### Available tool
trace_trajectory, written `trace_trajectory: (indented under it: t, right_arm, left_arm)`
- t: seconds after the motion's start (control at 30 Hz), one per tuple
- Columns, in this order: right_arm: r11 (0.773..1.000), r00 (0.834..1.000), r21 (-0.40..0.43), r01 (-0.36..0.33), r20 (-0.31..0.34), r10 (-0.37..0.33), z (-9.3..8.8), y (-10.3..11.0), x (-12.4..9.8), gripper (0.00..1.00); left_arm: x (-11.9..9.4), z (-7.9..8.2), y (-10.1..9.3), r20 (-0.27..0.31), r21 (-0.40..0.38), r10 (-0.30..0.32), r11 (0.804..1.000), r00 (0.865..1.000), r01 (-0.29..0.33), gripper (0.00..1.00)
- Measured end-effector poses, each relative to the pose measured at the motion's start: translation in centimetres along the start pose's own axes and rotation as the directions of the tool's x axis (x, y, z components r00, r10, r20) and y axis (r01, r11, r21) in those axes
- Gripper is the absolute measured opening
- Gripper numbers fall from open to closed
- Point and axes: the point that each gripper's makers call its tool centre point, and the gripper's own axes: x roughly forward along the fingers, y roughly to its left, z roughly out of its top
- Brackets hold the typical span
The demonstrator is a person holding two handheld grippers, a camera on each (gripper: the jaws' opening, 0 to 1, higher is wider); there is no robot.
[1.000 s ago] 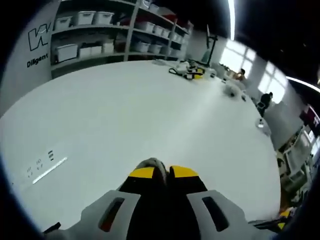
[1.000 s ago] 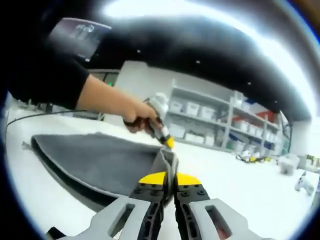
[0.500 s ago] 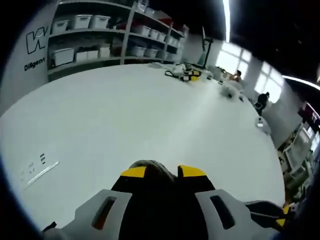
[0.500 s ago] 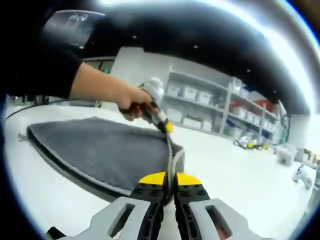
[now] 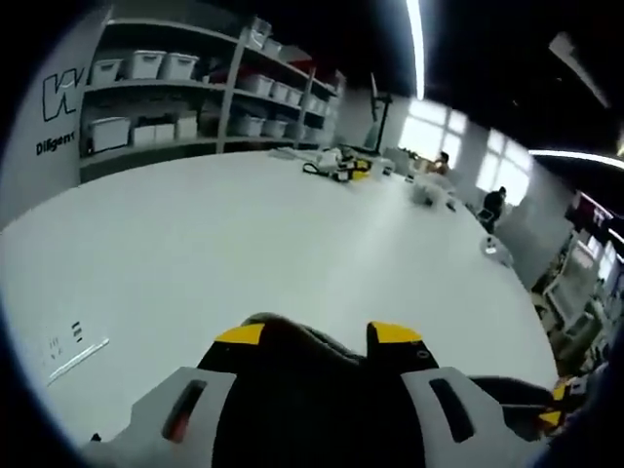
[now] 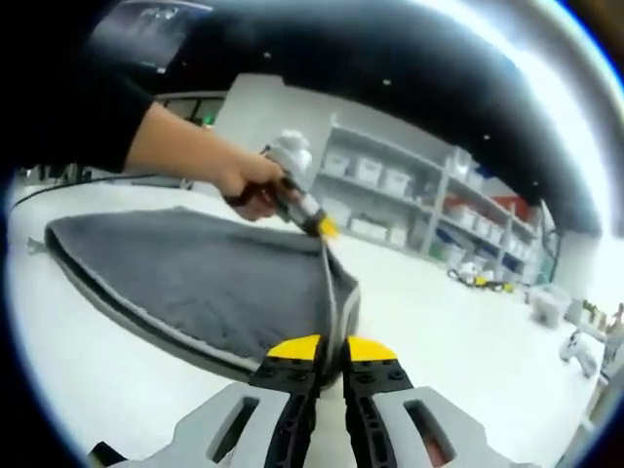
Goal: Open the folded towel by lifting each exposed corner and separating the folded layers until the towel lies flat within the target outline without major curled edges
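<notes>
While grey towel (image 6: 205, 283) lay spread on white desk (image 6: 458, 351), right tool (image 6: 330, 344) pinched towel's near edge between yellow-tipped jaws. Left tool (image 6: 322, 229), gripped by person's hand (image 6: 249, 180), clamped same edge farther along. Left gripper view: left tool (image 5: 317, 334) held dark towel fold (image 5: 292, 336); shelving (image 5: 185, 93) stood beyond desk.
</notes>
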Motion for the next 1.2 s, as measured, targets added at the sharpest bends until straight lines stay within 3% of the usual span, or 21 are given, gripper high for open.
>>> trace_trajectory:
  t: [0.1, 0.2, 0.5, 0.63, 0.8, 0.87, 0.9, 1.0, 1.03, 1.13, 1.2]
  right_arm:
    - [1.0, 1.0, -0.001, 0.005, -0.004, -0.005, -0.1, -0.2, 0.0, 0.03]
    - [1.0, 1.0, -0.003, 0.005, -0.008, -0.005, -0.2, -0.2, 0.0, 0.02]
    - [1.0, 1.0, -0.007, 0.009, -0.009, -0.009, -0.2, -0.3, 0.0, 0.06]
    - [1.0, 1.0, -0.014, 0.024, -0.007, -0.025, -0.2, -0.7, 0.0, 0.14]
    - [0.997, 0.998, -0.018, 0.07, 0.003, -0.07, 0.1, -1.6, -0.1, 0.36]
    - [0.994, 0.993, -0.014, 0.113, 0.032, -0.112, 0.6, -2.4, -0.1, 0.53]
    - [0.988, 0.987, -0.008, 0.151, 0.049, -0.15, 0.9, -3.0, -0.3, 0.68]
    - [0.976, 0.971, 0.015, 0.216, 0.106, -0.217, 2.1, -4.4, -0.9, 0.95]
    - [0.974, 0.968, 0.025, 0.225, 0.105, -0.226, 2.3, -4.6, -1.0, 0.99]
    - [0.972, 0.964, 0.049, 0.229, 0.13, -0.233, 3.0, -4.8, -1.3, 1.0]
    - [0.975, 0.963, 0.066, 0.214, 0.15, -0.222, 3.8, -4.5, -1.4, 1.0]
  left_arm:
    - [-0.2, 0.4, -0.2, 0.021, 0.011, -0.013, 1.0, 1.0, 0.012, 0.42]
    - [-0.1, 0.1, -0.6, 0.001, 0.0, -0.033, 0.999, 0.999, 0.033, 0.5]
    - [-0.3, -0.2, -0.3, -0.006, 0.003, -0.031, 0.999, 0.999, 0.031, 0.51]
    - [-0.5, 0.1, 0.4, 0.011, -0.009, -0.011, 1.0, 1.0, 0.011, 0.5]
    - [-0.7, 0.2, 1.0, 0.009, 0.014, 0.008, 1.0, 1.0, -0.008, 0.51]
    - [-0.9, 0.4, 1.5, 0.016, 0.034, 0.027, 0.999, 1.0, -0.027, 0.54]
    - [-1.0, 0.8, 2.0, 0.035, 0.068, 0.045, 0.997, 0.998, -0.047, 0.57]
    - [-1.4, 2.7, 2.5, 0.127, 0.237, 0.059, 0.967, 0.99, -0.088, 0.88]
    - [-1.5, 3.4, 2.3, 0.157, 0.271, 0.047, 0.959, 0.987, -0.089, 1.0]
    - [-2.2, 3.4, 2.8, 0.123, 0.307, 0.077, 0.945, 0.989, -0.111, 1.0]
    - [-2.5, 4.4, 3.0, 0.144, 0.345, 0.072, 0.931, 0.987, -0.118, 1.0]
